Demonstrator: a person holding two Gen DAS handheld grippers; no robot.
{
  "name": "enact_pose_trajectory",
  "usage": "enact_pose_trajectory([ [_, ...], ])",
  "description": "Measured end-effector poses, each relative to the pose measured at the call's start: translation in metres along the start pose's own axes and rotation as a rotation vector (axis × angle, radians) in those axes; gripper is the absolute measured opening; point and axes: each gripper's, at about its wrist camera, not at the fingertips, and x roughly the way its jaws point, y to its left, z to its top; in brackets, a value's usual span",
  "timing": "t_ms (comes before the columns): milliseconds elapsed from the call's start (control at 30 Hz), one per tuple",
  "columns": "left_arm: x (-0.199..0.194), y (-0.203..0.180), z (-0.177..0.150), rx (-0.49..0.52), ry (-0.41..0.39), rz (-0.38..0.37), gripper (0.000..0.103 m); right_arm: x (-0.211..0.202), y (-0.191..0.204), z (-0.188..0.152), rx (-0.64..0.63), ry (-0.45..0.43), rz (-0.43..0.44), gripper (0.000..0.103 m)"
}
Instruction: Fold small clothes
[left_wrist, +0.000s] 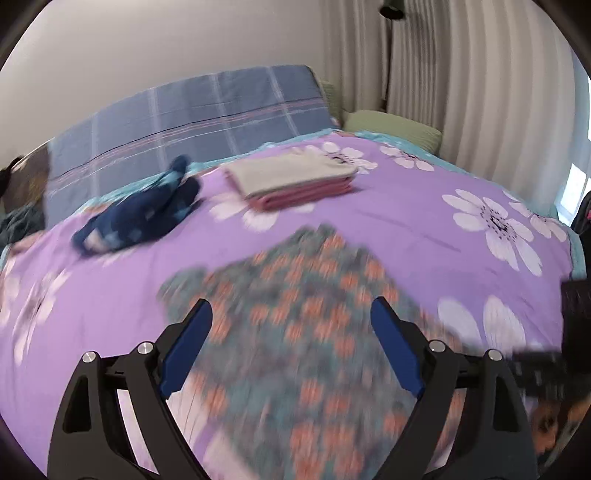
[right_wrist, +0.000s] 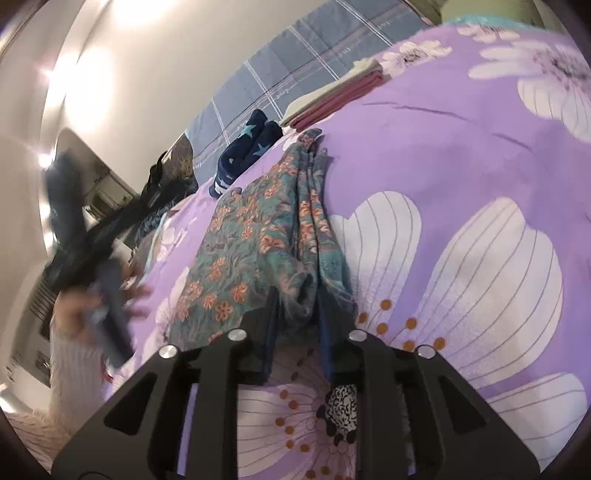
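A teal garment with orange flowers (left_wrist: 306, 369) lies spread on the purple flowered bedspread (left_wrist: 406, 229), blurred in the left wrist view. My left gripper (left_wrist: 291, 302) hovers over it, open wide, with nothing between its blue pads. In the right wrist view the same garment (right_wrist: 251, 240) lies folded lengthwise. A bunched end of it fills the narrow gap of my right gripper (right_wrist: 299, 293), whose pads touch it on both sides. A blurred hand (right_wrist: 74, 314) holding a dark tool shows at the left of that view.
A folded stack of pale and pink cloths (left_wrist: 295, 181) and a crumpled navy garment with stars (left_wrist: 140, 214) lie farther up the bed. Behind them are a blue checked pillow (left_wrist: 192, 118), a green cushion (left_wrist: 395, 125) and curtains (left_wrist: 480, 92).
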Motion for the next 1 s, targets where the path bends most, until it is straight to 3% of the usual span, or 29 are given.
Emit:
enact_pose_trajectory([
  [100,-0.027,0.002,-0.039,-0.035,0.025,0.034,0.088,0.001,0.003,0.000,-0.011,0.005,-0.013,0.023],
  [200,-0.047,-0.009,-0.077,-0.008,0.083,0.021,0.088,-0.001,0.002,0.002,0.001,0.001,-0.017,0.015],
  [333,-0.056,-0.027,-0.109,0.051,0.143,0.003,0.088,-0.004,0.006,0.011,-0.016,-0.023,-0.005,0.009],
  [433,-0.047,-0.027,-0.121,0.043,0.172,0.036,0.088,-0.015,0.019,0.017,-0.067,-0.081,-0.016,0.008],
  [500,-0.041,-0.021,-0.123,0.008,0.175,0.064,0.088,-0.018,0.021,0.021,-0.095,-0.103,-0.076,0.008],
  [600,-0.032,-0.018,-0.124,-0.011,0.180,0.108,0.088,-0.007,0.007,0.019,-0.092,-0.072,-0.251,0.004],
  [633,-0.031,-0.019,-0.124,-0.002,0.182,0.117,0.088,-0.005,-0.004,0.017,-0.060,-0.046,-0.265,0.004],
  [700,-0.031,-0.019,-0.125,0.012,0.188,0.126,0.088,-0.009,-0.022,0.014,0.034,-0.017,-0.209,0.005],
  [767,-0.030,-0.016,-0.127,0.007,0.196,0.136,0.088,-0.021,-0.026,0.016,0.058,-0.051,-0.173,0.006],
  [867,-0.030,-0.014,-0.126,-0.011,0.200,0.140,0.088,-0.034,-0.007,0.021,-0.032,-0.119,-0.142,0.006],
  [1000,-0.029,-0.015,-0.126,-0.011,0.199,0.159,0.088,-0.025,0.025,0.023,-0.134,-0.087,-0.007,0.006],
])
